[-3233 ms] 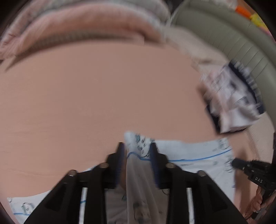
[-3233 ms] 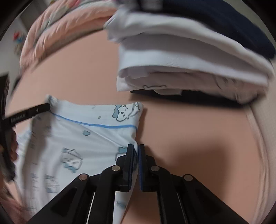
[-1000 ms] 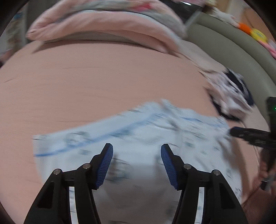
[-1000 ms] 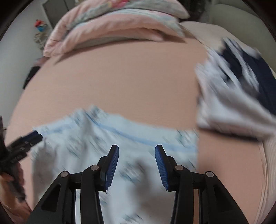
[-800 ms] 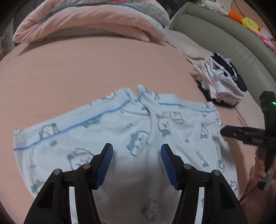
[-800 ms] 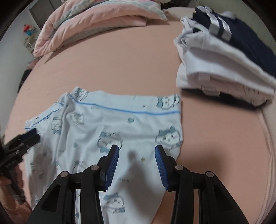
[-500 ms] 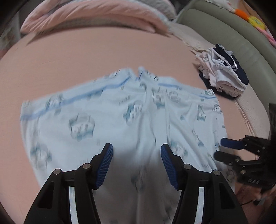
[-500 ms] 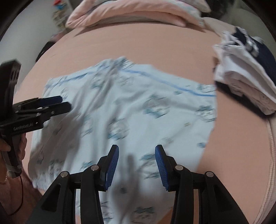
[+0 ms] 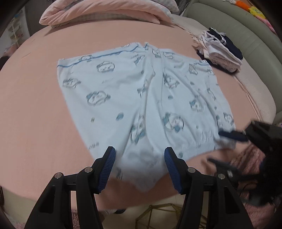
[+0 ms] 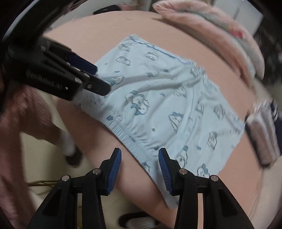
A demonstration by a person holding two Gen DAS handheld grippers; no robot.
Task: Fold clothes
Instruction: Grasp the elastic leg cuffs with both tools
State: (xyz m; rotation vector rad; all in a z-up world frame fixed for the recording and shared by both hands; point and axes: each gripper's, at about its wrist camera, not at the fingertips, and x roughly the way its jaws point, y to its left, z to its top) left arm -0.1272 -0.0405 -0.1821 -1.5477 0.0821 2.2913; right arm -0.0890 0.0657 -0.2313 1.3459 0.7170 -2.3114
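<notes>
Pink bed [image 9: 35, 105], shorts [image 9: 141, 98] flat, waistband nearest

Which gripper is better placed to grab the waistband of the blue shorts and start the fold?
Probably right. The right gripper, open, hovers just over the waistband of the shorts. The left gripper is open over the near edge too.

A home bedroom: a bed [image 9: 35, 109] under a pink sheet, a rolled pink quilt [image 9: 105, 12] at its head, a padded grey-green headboard [image 9: 246, 30] with soft toys [image 9: 246, 7], and a stack of folded laundry [image 9: 222, 47].
</notes>
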